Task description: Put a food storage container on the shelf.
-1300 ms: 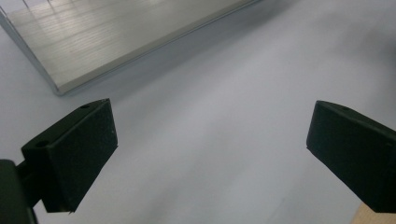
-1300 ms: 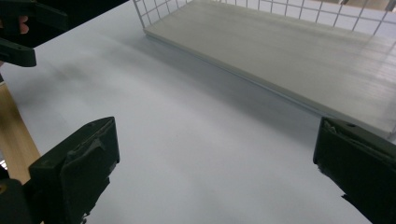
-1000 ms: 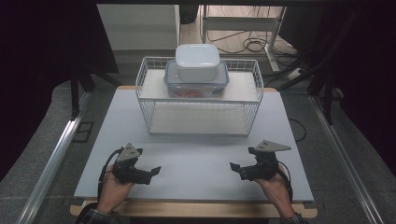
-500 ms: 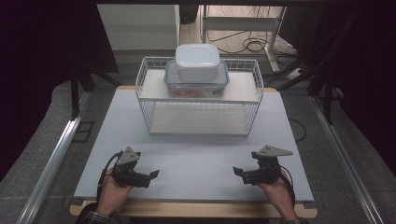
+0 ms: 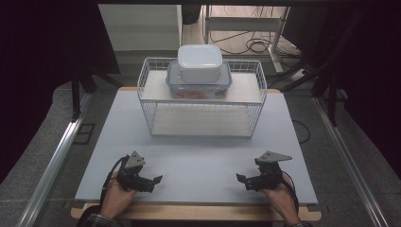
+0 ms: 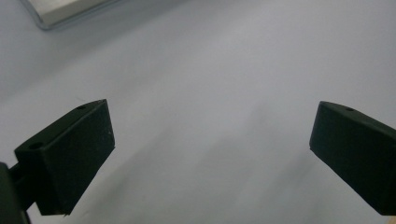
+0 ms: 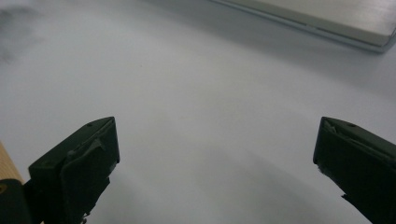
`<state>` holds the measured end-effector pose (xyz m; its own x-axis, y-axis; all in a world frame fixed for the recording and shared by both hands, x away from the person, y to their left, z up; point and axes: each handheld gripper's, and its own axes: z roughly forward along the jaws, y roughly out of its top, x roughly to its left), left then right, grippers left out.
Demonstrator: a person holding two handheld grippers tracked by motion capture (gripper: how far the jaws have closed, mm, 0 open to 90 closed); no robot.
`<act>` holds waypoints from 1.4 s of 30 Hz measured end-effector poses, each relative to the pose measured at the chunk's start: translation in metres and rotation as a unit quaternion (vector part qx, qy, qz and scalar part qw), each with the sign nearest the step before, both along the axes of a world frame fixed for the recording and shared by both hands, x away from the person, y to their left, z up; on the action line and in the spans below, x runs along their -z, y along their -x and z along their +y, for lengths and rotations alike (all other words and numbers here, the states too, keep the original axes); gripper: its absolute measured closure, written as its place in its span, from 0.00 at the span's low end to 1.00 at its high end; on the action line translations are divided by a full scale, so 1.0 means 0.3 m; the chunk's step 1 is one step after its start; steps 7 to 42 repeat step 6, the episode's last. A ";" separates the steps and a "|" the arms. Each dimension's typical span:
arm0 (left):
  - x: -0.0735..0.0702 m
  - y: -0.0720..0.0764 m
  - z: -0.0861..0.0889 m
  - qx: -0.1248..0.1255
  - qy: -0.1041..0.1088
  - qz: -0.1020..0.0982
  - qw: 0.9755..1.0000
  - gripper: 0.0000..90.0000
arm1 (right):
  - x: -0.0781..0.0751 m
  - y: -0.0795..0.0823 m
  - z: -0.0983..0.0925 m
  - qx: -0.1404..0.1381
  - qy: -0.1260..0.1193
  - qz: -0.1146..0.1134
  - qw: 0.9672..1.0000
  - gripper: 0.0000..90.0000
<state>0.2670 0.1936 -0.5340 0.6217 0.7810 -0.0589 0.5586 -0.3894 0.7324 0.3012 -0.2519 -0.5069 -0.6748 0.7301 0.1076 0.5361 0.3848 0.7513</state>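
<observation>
Plainly, both grippers sit low at the near edge of the table (image 5: 198,156), each with its jaws spread wide and nothing between them: the left gripper (image 5: 153,180) and the right gripper (image 5: 242,178) point inward toward each other, and both gripper views look past the black jaws onto bare pale tabletop. The nearest things to work on lie well ahead of both, roughly midway between them: a wire basket (image 5: 201,116) at the far side of the table, carrying a clear box with a blue-rimmed lid (image 5: 174,79), and a white lidded tub (image 5: 199,62) stacked on top of that. The white tub looks like stiff, smooth plastic, probably light if empty, though its contents cannot be seen; its rounded corners and glossy walls would likely slip in a shallow pinch, so a hold across the short sides just under the lid rim seems safest. The clear box below appears to hold something reddish and would likely be heavier; it may want both grippers at opposite ends under the rim. Lifting by a lid alone could pop it off.
</observation>
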 end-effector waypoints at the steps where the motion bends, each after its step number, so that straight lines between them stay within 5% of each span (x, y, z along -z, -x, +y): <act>1: 0.002 -0.001 -0.001 0.000 -0.002 0.002 1.000 0.00 | 0.005 -0.002 0.000 -0.002 0.002 0.003 1.000 0.01; 42: 0.004 -0.005 -0.007 -0.002 -0.009 0.001 1.000 0.00 | 0.018 -0.007 0.004 0.002 0.015 0.013 1.000 0.00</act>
